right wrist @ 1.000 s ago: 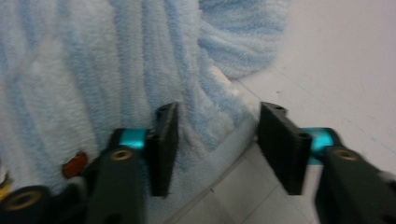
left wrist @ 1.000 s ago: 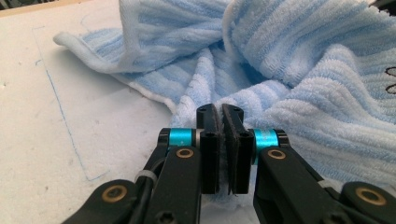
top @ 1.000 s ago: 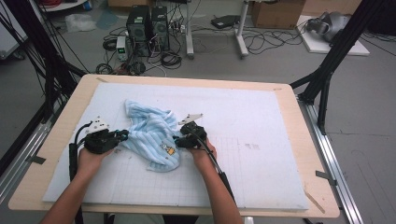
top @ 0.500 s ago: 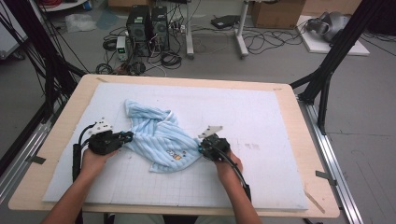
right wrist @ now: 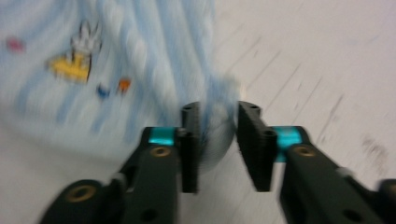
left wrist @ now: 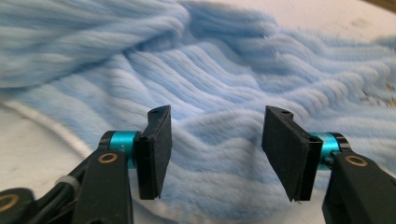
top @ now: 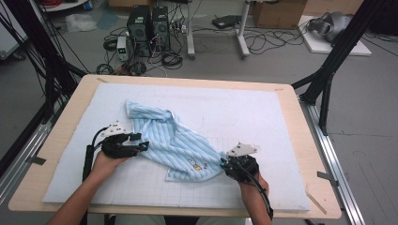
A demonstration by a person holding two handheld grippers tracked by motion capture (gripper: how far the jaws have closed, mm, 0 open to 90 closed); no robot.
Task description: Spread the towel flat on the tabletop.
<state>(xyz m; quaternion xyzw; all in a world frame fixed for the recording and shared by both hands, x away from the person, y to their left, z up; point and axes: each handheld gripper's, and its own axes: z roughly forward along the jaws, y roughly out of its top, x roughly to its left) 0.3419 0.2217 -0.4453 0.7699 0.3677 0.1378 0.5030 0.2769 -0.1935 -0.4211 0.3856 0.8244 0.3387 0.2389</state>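
Note:
A light blue striped towel (top: 173, 140) with small embroidered figures (right wrist: 77, 65) lies stretched slantwise across the white mat (top: 263, 117). At its left edge is my left gripper (top: 137, 143). Its jaws have just been opening and now stand wide apart above the ribbed cloth (left wrist: 219, 93), touching nothing (left wrist: 217, 114). My right gripper (top: 224, 164) is at the towel's near right corner. Its jaws have also just been opening, and the corner (right wrist: 217, 135) still sits loosely in the gap between them (right wrist: 218, 112). A hand holds each gripper from the near edge.
The mat covers a wooden table (top: 309, 140) with a bare rim. Black frame posts (top: 328, 84) stand at the right and left sides. On the floor behind the table are computer towers (top: 150, 23), cables and a box.
My right gripper has travelled right and toward the near edge with the towel's corner, drawing the bunched towel out into a long slant. The left gripper has stayed at the left edge.

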